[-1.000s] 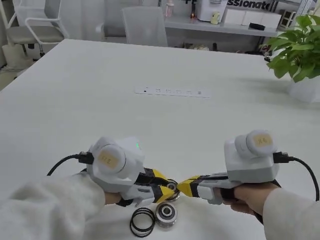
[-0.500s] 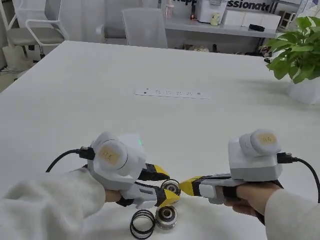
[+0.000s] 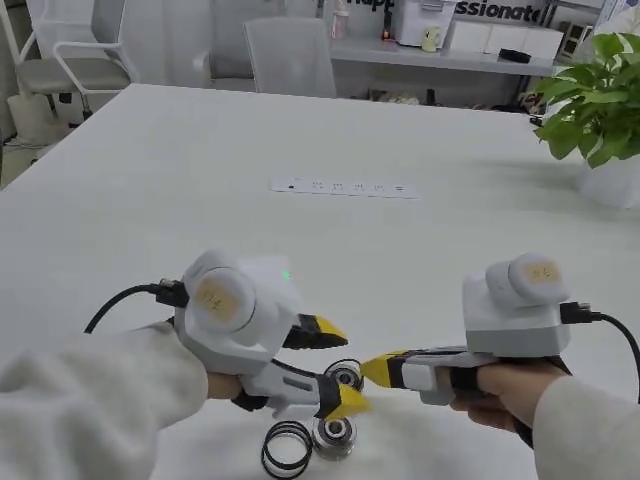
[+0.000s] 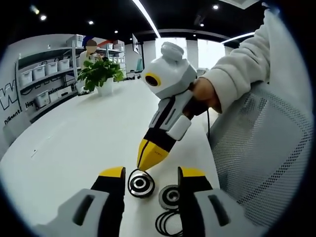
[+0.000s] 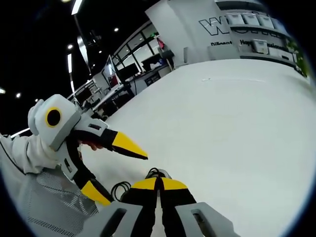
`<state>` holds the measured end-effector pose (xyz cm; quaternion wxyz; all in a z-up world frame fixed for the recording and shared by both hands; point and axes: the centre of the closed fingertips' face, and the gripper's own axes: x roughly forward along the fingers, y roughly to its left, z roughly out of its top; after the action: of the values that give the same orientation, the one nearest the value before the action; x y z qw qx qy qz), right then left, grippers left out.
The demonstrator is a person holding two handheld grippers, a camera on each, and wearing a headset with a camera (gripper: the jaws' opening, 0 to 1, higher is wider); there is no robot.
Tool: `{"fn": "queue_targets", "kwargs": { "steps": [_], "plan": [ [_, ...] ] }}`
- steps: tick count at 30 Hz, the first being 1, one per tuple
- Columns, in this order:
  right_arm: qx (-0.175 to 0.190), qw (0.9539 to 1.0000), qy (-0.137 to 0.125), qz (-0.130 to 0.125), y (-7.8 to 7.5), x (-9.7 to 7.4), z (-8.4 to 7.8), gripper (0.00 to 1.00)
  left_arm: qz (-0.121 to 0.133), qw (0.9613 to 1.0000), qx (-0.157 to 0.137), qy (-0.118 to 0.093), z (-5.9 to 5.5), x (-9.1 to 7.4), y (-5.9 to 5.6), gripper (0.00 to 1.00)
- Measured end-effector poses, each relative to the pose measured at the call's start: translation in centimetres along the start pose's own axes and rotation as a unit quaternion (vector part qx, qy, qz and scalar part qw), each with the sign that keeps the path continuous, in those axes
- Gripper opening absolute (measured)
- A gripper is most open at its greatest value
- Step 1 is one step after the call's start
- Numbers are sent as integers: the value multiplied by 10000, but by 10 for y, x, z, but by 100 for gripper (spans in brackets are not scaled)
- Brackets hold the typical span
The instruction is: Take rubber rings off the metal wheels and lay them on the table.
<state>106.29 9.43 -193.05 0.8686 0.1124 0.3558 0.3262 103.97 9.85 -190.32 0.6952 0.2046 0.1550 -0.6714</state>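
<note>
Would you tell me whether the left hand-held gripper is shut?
No, the left hand-held gripper has its yellow-tipped jaws standing wide apart.

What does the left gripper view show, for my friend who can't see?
The left gripper, yellow tips open, frames two metal wheels on a white table. The right gripper, tips shut, points down at the farther wheel. Loose black rings lie nearby.

left gripper (image 4: 153,174) fingers apart | right gripper (image 4: 146,160) tip at wheel (image 4: 140,184) | rubber rings (image 4: 169,224) nearby
</note>
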Motion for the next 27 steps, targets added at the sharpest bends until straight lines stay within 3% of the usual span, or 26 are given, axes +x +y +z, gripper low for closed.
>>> {"fn": "queue_targets", "kwargs": {
  "steps": [7,13,27],
  "plan": [
    [89,9999,-76,51,2,-2,4,0,-81,9999,135,-36,10,-10,-2,48],
    [256,9993,-250,90,2,-5,12,0,-120,9999,36,-48,14,-26,-1,54],
    [407,9978,-476,206,6,-8,23,0,41,9999,-160,-20,0,-72,-7,65]
  ]
}}
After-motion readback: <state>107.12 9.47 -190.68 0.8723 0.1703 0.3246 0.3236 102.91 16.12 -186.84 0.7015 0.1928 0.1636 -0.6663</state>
